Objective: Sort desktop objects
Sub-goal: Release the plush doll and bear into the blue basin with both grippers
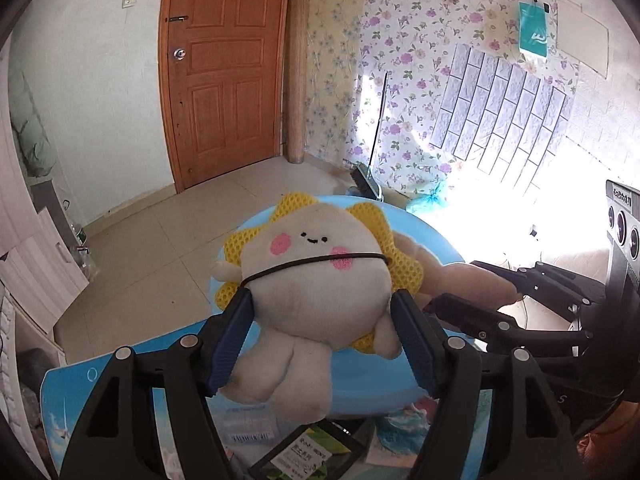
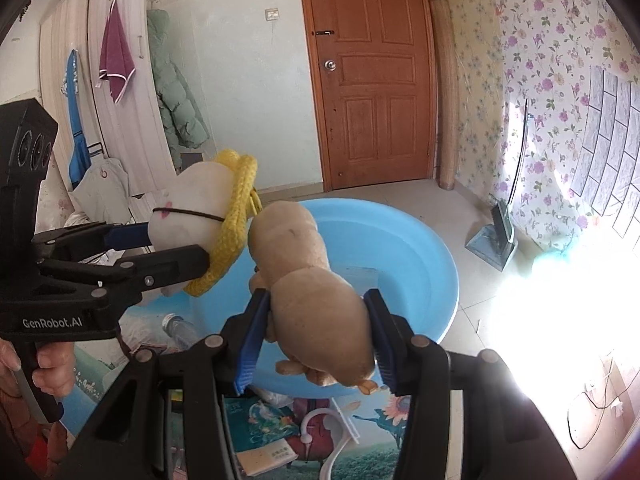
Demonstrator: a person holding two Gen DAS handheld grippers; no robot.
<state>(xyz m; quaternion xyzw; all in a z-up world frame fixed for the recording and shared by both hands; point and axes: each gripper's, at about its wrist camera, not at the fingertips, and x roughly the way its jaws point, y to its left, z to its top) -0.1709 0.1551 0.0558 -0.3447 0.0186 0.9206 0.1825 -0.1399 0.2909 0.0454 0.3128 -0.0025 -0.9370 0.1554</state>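
My left gripper [image 1: 320, 300] is shut on a cream sun-shaped plush toy [image 1: 316, 280] with a yellow mesh mane and a smiling face, held in the air over a light blue plastic basin [image 1: 420, 232]. The same toy shows in the right wrist view [image 2: 200, 208], held by the left gripper [image 2: 176, 248]. My right gripper [image 2: 316, 312] is shut on a tan plush toy [image 2: 304, 280], also held above the basin [image 2: 420, 264]. The tan toy shows behind the sun toy in the left wrist view [image 1: 452, 280].
Below lies a picture-printed desk mat [image 2: 360, 432] with a white headband-like object [image 2: 332, 440], a small booklet [image 2: 268, 456], a plastic bottle [image 2: 180, 328] and a dark packet [image 1: 308, 456]. A wooden door [image 2: 372, 72], floral wall and tiled floor lie beyond.
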